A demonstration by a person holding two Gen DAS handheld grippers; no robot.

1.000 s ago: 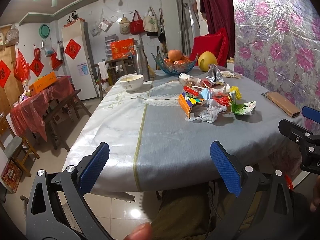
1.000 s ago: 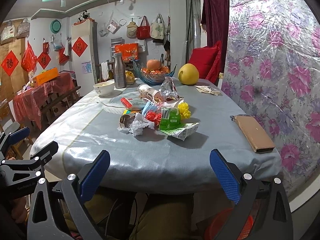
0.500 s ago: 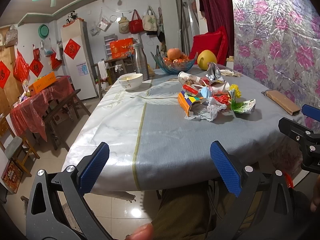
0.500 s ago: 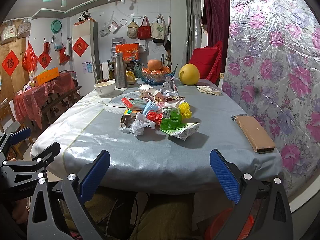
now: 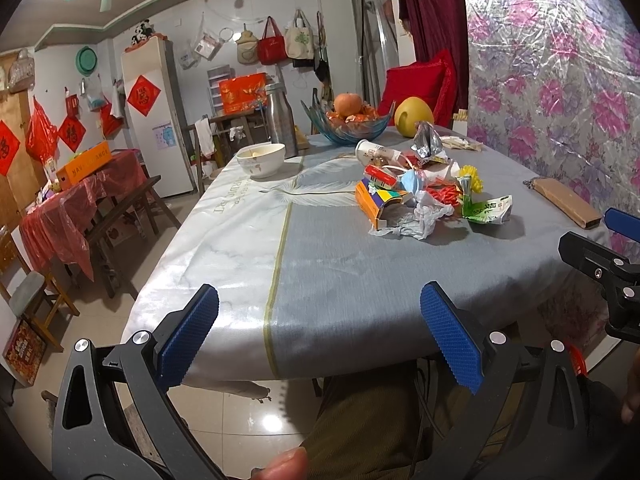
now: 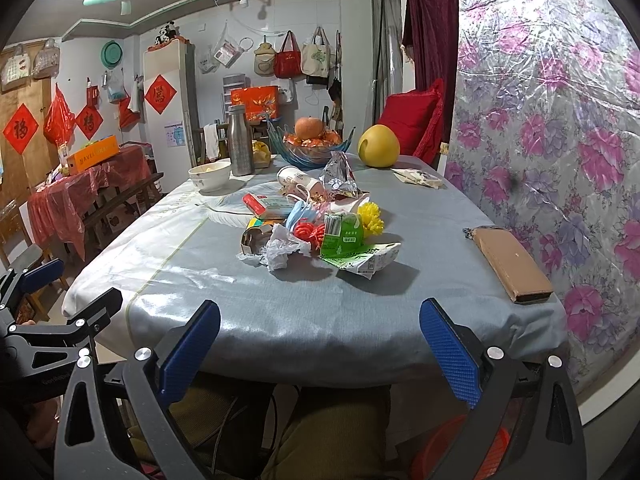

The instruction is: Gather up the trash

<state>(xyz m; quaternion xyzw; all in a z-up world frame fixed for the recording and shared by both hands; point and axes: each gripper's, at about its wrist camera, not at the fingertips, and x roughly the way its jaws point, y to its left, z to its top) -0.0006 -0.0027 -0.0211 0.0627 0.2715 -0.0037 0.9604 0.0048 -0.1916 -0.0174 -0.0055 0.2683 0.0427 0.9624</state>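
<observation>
A pile of trash [image 5: 416, 192] lies mid-table: an orange carton [image 5: 374, 200], crumpled white paper [image 5: 416, 220], a green milk pack [image 5: 486, 210], a paper cup [image 5: 376, 152], a foil bag [image 5: 426, 138]. The same pile shows in the right wrist view [image 6: 316, 228], with the green pack [image 6: 344, 236] and white paper [image 6: 280, 248]. My left gripper [image 5: 320, 332] is open and empty, before the table's near edge. My right gripper [image 6: 320, 336] is open and empty, also short of the near edge.
The grey-clothed table [image 5: 340, 272] also holds a white bowl [image 5: 260, 158], a steel flask [image 5: 280, 120], a glass fruit bowl [image 5: 348, 120], a yellow pomelo [image 5: 414, 116] and a brown wallet [image 6: 512, 268]. A floral covered panel [image 6: 560, 140] stands at right. A red bin [image 6: 456, 452] sits below.
Both grippers have edged slightly up and forward toward the table. Both stay open and empty. The trash has not moved.
</observation>
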